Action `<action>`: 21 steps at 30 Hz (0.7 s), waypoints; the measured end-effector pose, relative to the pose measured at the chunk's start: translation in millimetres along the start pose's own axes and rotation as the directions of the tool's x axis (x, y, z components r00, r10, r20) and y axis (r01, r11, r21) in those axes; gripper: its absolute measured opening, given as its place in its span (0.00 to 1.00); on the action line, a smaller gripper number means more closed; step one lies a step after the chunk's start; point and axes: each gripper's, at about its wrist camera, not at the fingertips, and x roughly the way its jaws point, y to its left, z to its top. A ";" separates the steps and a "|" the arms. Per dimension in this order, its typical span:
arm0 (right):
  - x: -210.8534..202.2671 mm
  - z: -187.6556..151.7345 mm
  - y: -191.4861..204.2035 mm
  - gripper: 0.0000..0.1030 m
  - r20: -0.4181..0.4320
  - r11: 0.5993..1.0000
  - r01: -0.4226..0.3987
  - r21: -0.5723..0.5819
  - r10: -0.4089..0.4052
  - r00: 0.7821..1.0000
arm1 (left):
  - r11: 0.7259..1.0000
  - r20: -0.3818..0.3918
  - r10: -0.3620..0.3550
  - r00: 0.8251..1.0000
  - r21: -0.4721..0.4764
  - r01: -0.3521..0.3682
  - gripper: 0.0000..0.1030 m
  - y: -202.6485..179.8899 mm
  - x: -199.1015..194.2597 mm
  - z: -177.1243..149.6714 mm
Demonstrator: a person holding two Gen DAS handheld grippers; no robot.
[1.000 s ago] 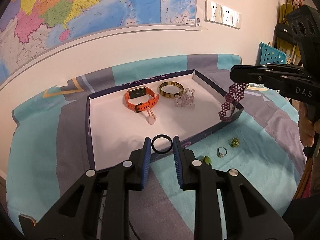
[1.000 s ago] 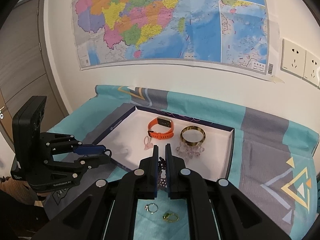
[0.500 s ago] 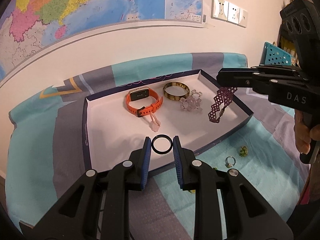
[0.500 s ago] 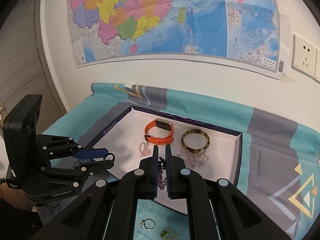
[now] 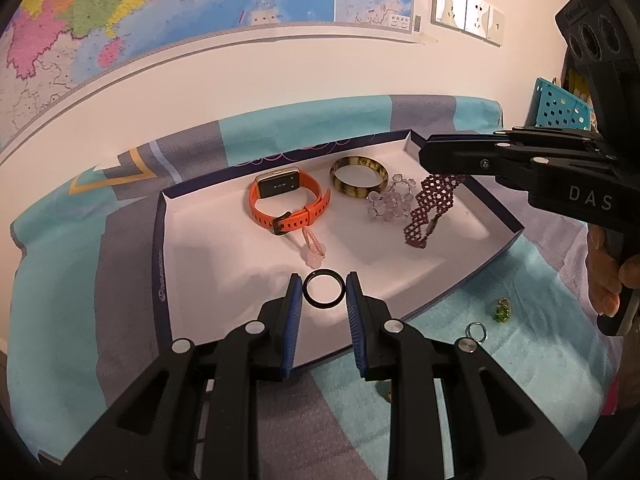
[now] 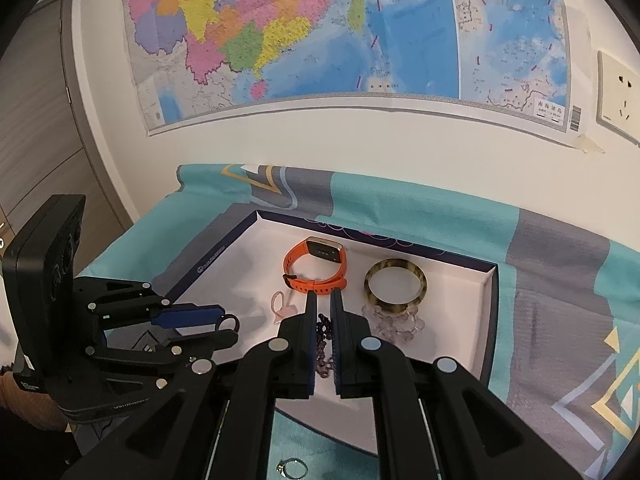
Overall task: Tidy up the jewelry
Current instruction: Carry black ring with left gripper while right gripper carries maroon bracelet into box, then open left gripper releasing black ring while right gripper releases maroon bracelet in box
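1. Left gripper (image 5: 323, 290) clamps a black ring (image 5: 323, 289) above the white tray (image 5: 224, 248).
2. Right gripper (image 6: 324, 300) pinches a purple beaded bracelet (image 5: 430, 210), whose lower end rests in the tray beside the clear crystal bracelet (image 5: 390, 202).

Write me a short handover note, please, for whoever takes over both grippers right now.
Left gripper: shut on the black ring, above the tray's near edge.
Right gripper: shut on the purple beaded bracelet, hanging over the tray.
Done: orange watch, bangle, clear bead bracelet and pink charm lie in the tray.
Left: set down both held pieces; silver ring and green ring remain on the cloth.
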 end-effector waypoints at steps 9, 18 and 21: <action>13.4 3.1 -7.0 0.05 -0.014 1.000 -0.016 0.024 0.017 1.000 | 1.000 -0.038 0.005 0.999 -0.002 -0.005 0.22 0.9 17.3 1.5; 23.2 1.9 -12.6 0.05 -0.032 0.999 -0.021 0.033 0.022 0.999 | 1.000 -0.061 0.009 0.998 0.001 -0.009 0.22 -1.1 29.0 2.2; 26.7 -0.5 -16.3 0.05 -0.045 0.999 -0.013 0.036 0.014 0.999 | 1.000 -0.071 0.007 0.997 -0.001 -0.007 0.22 -1.3 33.3 2.4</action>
